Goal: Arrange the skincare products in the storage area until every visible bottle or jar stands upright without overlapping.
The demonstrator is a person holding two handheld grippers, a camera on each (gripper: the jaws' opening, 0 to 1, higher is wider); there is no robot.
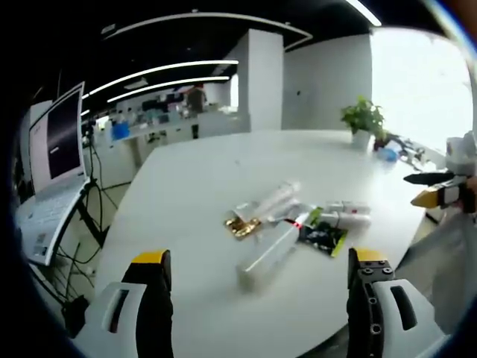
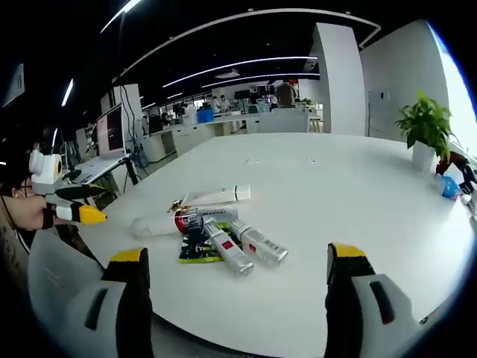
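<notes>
In the left gripper view, the left gripper (image 1: 259, 287) is spread wide with nothing between its jaws, held above the near edge of the white table (image 1: 201, 171). The skincare products (image 1: 294, 224) lie in a loose pile ahead of the jaws, slightly toward the right jaw, all on their sides. Nearest the claw is a long clear tube (image 1: 268, 252); beyond it lie a gold packet (image 1: 242, 226), a dark green sachet (image 1: 323, 238) and two white bottles (image 1: 349, 214). The right gripper (image 1: 441, 189) enters from the right, well apart from the pile; I cannot tell how its jaws stand here.

In the right gripper view, the right gripper (image 2: 235, 291) is also spread and empty. The pile lies just ahead, nearer its left jaw: two silver bottles (image 2: 242, 246) side by side, a white tube (image 2: 216, 196) behind them. The left gripper (image 2: 74, 203) shows at far left.
</notes>
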